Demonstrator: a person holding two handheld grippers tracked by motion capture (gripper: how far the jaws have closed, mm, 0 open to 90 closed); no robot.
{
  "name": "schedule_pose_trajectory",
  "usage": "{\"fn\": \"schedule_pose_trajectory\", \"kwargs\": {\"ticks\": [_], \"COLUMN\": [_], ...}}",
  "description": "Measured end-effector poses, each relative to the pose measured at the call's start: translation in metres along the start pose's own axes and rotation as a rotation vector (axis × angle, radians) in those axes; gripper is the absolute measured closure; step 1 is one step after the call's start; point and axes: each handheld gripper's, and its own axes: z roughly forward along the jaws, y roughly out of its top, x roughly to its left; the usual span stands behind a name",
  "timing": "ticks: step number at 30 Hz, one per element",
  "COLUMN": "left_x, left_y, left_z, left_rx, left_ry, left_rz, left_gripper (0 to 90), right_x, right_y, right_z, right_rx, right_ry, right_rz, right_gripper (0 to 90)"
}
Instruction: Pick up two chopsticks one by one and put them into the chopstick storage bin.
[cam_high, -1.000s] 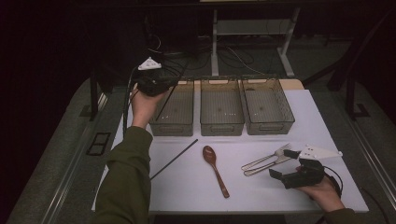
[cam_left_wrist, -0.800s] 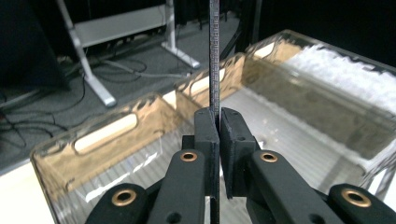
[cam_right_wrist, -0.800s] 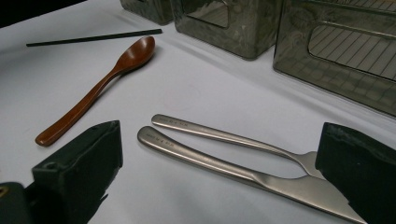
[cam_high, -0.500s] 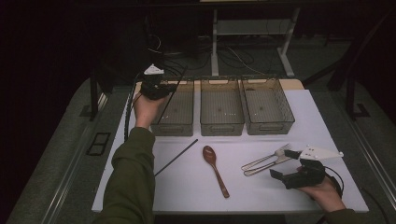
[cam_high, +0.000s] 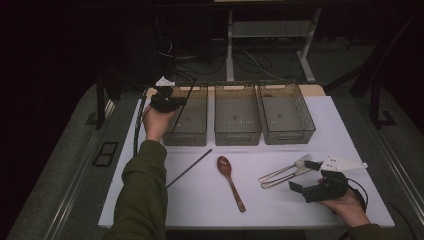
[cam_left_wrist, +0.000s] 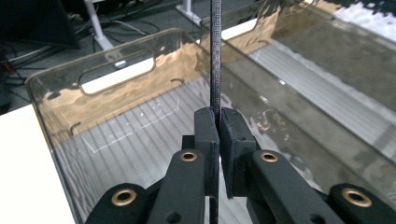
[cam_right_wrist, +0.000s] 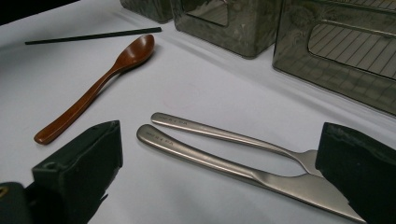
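My left gripper (cam_high: 167, 100) is shut on a thin black chopstick (cam_high: 181, 107) and holds it over the left clear bin (cam_high: 186, 137). In the left gripper view the chopstick (cam_left_wrist: 215, 60) rises from between the closed jaws above the bin's ribbed floor (cam_left_wrist: 140, 135). A second black chopstick (cam_high: 189, 168) lies on the white table in front of that bin. My right gripper (cam_high: 303, 176) stands open at the front right, its jaws on either side of a metal fork (cam_right_wrist: 219, 131) and knife (cam_right_wrist: 205, 155). A brown wooden spoon (cam_high: 231, 182) lies mid-table.
Three clear bins stand in a row at the back: the middle one (cam_high: 237, 135) and the right one (cam_high: 290, 135) have nothing in them. The white table top (cam_high: 200, 205) ends near the front edge. Cables and table legs (cam_high: 230, 45) lie behind the bins.
My left gripper, with the chopstick, has come nearer and lower, from behind the left bin's back edge to over the bin. The right gripper has stayed put.
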Motion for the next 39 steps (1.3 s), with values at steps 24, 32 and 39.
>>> {"fn": "schedule_pose_trajectory", "kwargs": {"ticks": [24,32,39], "left_x": [-0.005,-0.015,-0.031], "left_y": [0.002,0.007,0.008], "left_z": [-0.008,-0.026,-0.043], "left_rx": [-0.013,-0.040,-0.052], "left_ry": [0.011,-0.042,-0.072], "left_rz": [0.028,0.042,0.073], "left_gripper": [62.4,52.9,43.9], "right_x": [0.000,0.001,0.002], "right_y": [0.000,0.000,0.000], "right_z": [0.000,0.001,0.001], "right_rx": [0.004,0.006,0.006], "right_ry": [0.002,0.003,0.002], "right_rz": [-0.006,-0.005,-0.007], "right_gripper": [0.2,0.2,0.2]}}
